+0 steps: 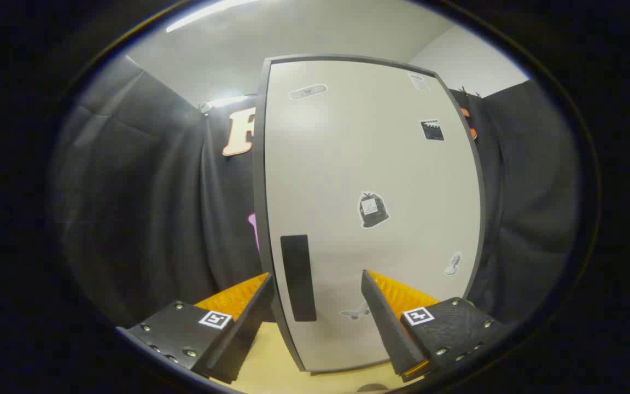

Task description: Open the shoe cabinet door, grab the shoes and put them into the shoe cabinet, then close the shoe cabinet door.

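Note:
The shoe cabinet door is a tall pale panel with a dark grey rim, standing upright straight ahead and very close. A dark vertical handle strip sits low on the door near its left edge. My gripper is open, its fingers spread wide. One finger lies just outside the door's left edge and the other finger is in front of the door face. The handle and the door edge are between them. I cannot tell whether either finger touches the door.
Several small stickers dot the door face. Black cloth walls hang close on both sides of the cabinet. A pale wooden floor shows under the fingers at the cabinet's foot.

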Demonstrator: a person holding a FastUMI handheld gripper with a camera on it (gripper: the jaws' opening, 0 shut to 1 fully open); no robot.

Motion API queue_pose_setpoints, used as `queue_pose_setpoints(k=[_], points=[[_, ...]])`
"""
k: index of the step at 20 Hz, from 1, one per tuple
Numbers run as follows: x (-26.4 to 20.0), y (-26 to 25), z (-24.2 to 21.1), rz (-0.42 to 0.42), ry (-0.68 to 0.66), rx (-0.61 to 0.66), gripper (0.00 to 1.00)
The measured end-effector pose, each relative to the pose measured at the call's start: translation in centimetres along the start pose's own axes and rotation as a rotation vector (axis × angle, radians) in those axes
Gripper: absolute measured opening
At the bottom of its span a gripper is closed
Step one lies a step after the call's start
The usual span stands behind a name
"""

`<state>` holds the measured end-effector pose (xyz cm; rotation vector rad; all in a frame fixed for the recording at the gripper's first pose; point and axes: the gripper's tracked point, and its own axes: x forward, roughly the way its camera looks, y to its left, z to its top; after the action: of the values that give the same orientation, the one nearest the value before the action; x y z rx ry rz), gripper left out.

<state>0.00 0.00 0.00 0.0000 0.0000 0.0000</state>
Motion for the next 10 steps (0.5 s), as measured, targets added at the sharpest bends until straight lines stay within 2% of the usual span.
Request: queue_pose_setpoints(k=[10], points=[[0.46,0.18,-0.57,0.003,0.013,0.000,0.98]])
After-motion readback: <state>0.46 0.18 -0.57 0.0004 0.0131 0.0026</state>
